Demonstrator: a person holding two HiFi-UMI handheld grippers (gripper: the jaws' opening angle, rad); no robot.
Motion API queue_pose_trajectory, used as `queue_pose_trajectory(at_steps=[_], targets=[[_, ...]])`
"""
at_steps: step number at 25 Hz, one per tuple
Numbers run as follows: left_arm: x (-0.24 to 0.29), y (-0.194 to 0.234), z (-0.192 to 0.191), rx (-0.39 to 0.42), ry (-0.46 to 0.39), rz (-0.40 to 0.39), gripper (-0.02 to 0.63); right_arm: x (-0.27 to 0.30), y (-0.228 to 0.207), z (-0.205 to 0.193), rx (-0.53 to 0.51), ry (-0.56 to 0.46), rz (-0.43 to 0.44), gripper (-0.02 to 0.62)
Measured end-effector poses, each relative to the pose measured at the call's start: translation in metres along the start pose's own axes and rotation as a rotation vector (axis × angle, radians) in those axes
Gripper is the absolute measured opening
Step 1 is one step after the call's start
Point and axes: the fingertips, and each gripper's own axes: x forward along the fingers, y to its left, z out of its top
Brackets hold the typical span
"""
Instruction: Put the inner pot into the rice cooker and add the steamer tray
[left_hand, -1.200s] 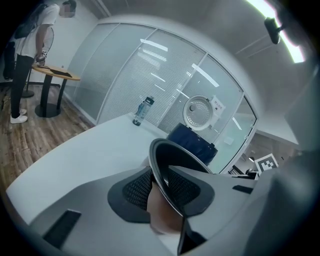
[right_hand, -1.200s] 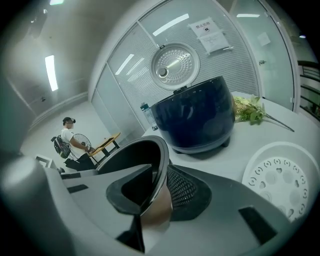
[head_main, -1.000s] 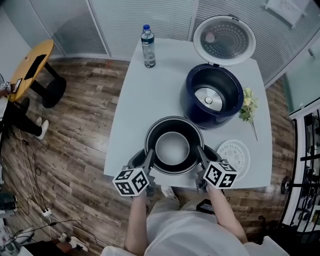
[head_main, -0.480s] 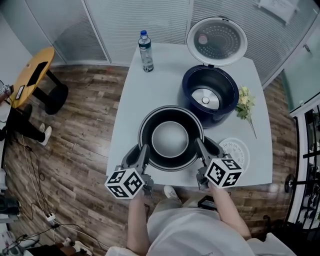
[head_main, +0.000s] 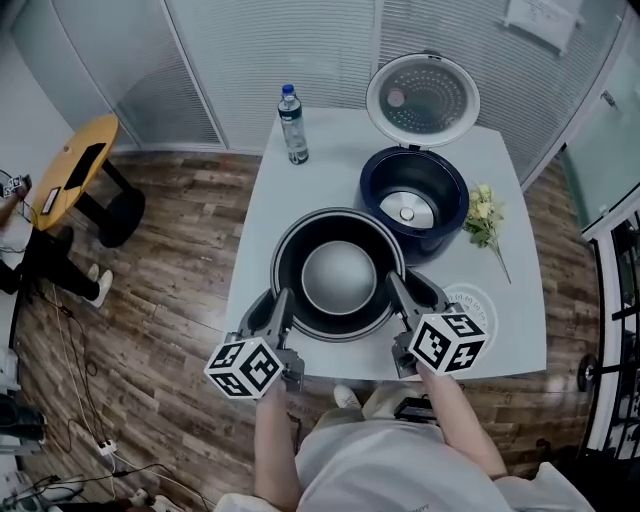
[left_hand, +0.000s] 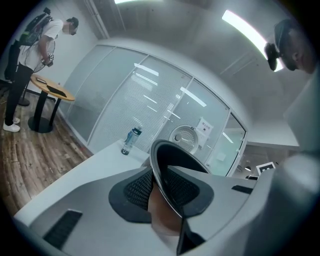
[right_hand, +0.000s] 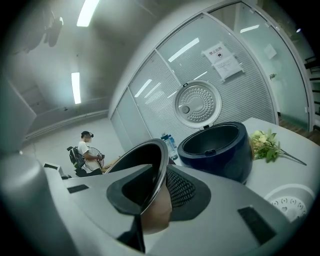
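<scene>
Grip on dark round metal inner pot by opposite rim edges, left tool and right tool each clamped narrow on thin rim. Held over front of white bench, short of open dark blue rice cooker. Needed level carry, equal squeeze both sides, centred lowering into cavity; risked tilt or rim slip. Left white perforated steamer tray for after.

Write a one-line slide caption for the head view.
Left gripper and right gripper hold the inner pot by its rim over the table, near the open rice cooker; steamer tray alongside.
</scene>
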Motion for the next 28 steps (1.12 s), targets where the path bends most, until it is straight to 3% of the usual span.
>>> queue_pose_trajectory(at_steps=[14, 28], targets=[[0.005, -0.04, 0.032, 0.063, -0.049, -0.06, 0.094, -0.023, -0.001, 0.042, 0.0, -0.097, 0.024, 0.094], [0.044, -0.084, 0.051, 0.103, -0.057, -0.127, 0.094, -0.036, -0.032, 0.088, -0.001, -0.168, 0.004, 0.094]])
